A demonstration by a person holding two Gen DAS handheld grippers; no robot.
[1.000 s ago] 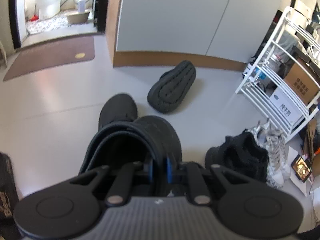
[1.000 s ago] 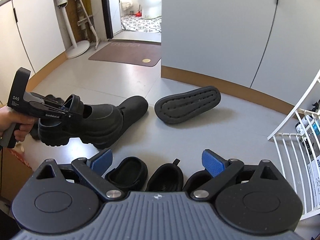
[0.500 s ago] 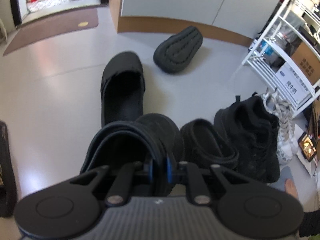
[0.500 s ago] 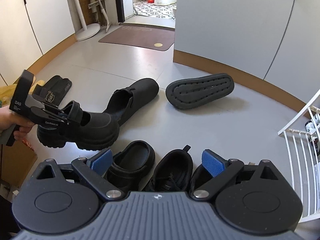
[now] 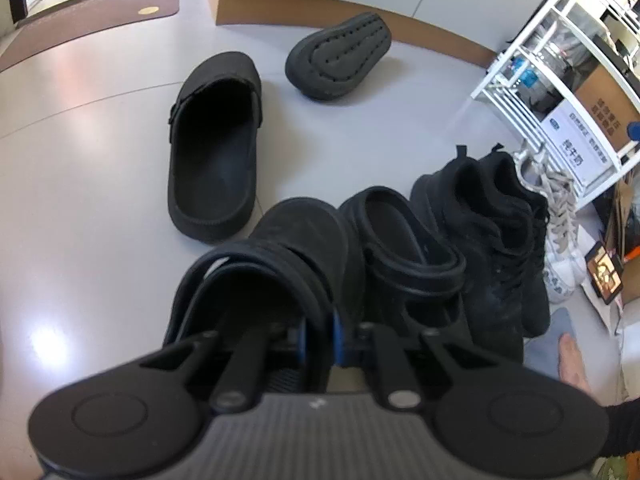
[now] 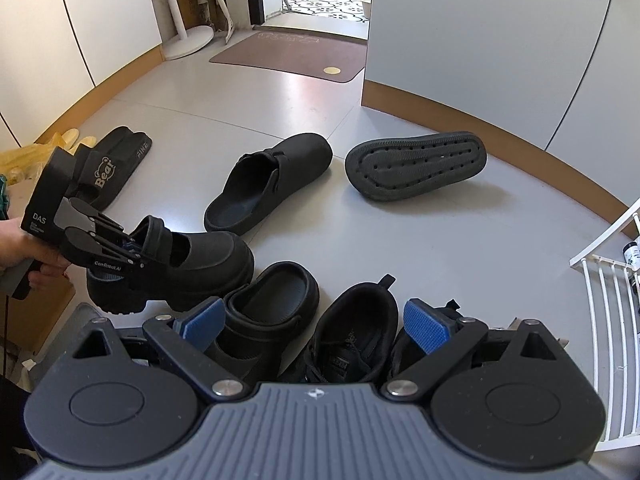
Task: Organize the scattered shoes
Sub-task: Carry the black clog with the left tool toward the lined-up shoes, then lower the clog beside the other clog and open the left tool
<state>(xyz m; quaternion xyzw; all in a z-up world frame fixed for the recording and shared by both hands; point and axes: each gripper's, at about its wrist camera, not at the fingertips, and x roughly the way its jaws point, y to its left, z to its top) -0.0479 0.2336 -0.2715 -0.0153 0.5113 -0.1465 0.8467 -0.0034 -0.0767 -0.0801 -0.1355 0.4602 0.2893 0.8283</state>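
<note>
My left gripper (image 5: 320, 340) (image 6: 132, 254) is shut on the heel strap of a black chunky clog (image 5: 296, 248) (image 6: 192, 268). It holds the clog low, just left of a matching black clog (image 5: 400, 240) (image 6: 272, 304). That clog stands in a row with black sneakers (image 5: 492, 224) (image 6: 352, 320) and white sneakers (image 5: 560, 216). A black mule (image 5: 216, 140) (image 6: 276, 176) and an overturned black slide (image 5: 340, 56) (image 6: 416, 164) lie farther out. A "Bear" slide (image 6: 108, 168) lies at the left. Above the row, my right gripper (image 6: 316, 320) is open and holds nothing.
A white wire rack (image 5: 560, 60) (image 6: 612, 300) with boxes stands to the right of the row. A brown mat (image 6: 292, 56) lies by the bathroom doorway. A cardboard box (image 6: 48, 312) sits at the left. A person's bare foot (image 5: 572, 364) is beside the sneakers.
My left gripper has come down and tilted further toward the floor with the clog, which now sits beside the row. The right gripper has sunk a little over the row.
</note>
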